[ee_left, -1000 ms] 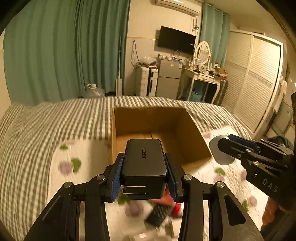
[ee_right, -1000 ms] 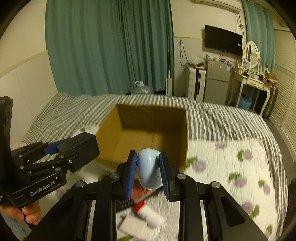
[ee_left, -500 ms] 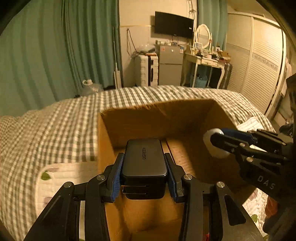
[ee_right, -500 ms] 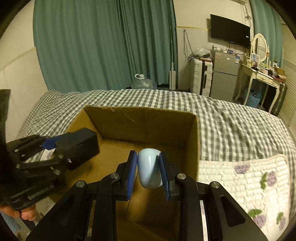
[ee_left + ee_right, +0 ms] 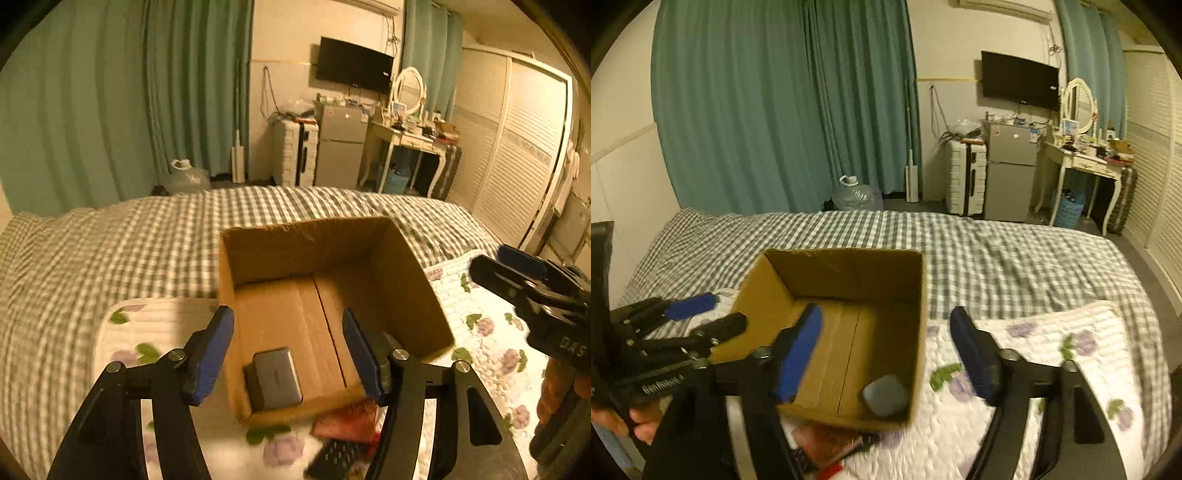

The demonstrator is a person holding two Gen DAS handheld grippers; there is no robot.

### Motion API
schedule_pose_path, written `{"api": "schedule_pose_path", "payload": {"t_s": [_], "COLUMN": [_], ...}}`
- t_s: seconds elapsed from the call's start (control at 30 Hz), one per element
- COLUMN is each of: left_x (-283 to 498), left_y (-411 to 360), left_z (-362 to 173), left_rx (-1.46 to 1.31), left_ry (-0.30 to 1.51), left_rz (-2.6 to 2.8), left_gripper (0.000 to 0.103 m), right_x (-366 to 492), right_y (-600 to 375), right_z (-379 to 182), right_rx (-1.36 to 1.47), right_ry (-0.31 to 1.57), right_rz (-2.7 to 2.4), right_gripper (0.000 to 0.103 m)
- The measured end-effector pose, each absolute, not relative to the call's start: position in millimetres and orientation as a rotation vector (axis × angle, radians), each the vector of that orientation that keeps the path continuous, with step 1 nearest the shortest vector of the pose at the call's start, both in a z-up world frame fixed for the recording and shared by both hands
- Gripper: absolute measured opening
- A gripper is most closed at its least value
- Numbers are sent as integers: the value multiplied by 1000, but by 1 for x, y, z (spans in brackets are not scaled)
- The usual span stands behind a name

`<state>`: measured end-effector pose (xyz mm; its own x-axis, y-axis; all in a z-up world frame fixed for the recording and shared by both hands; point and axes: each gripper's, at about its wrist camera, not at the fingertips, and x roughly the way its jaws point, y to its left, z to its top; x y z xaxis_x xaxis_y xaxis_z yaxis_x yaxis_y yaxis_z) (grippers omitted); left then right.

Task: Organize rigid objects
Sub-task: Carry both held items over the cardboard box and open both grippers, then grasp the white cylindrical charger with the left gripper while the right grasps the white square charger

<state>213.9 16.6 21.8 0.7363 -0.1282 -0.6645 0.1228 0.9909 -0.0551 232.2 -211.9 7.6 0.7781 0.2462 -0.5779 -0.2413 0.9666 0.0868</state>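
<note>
Cardboard box (image 5: 402, 280) sits on the checked bed (image 5: 110, 251), green curtains (image 5: 775, 110) behind. Left gripper (image 5: 288, 350) and right gripper (image 5: 886, 354) both wide apart, w/ nothing held. Below them, in the box: black charger (image 5: 277, 380), pale blue case (image 5: 886, 395).

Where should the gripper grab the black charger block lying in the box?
Grip the black charger block across its two long flat sides, coming straight down from above. It lies flat on the floor of the cardboard box, near the front-left corner, so the walls probably block sideways approaches.

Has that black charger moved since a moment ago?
Yes. The black charger has left the left gripper, now open, and lies on the cardboard box floor.
</note>
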Motion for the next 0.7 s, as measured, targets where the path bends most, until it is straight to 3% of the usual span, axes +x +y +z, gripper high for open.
{"api": "schedule_pose_path", "payload": {"t_s": [0.2, 0.37, 0.7], "left_x": [151, 113, 84], "left_y": [30, 38, 46], "left_z": [47, 37, -48], "left_rx": [-7, -10, -45], "left_ry": [696, 716, 862], "left_rz": [-90, -35, 23], "left_gripper": [65, 65, 65], "right_x": [168, 123, 91], "right_y": [-214, -205, -179], "right_z": [41, 37, -71], "right_rx": [-37, -62, -25], "right_ry": [599, 621, 845], "right_rz": [248, 225, 224], "right_gripper": [84, 84, 84]}}
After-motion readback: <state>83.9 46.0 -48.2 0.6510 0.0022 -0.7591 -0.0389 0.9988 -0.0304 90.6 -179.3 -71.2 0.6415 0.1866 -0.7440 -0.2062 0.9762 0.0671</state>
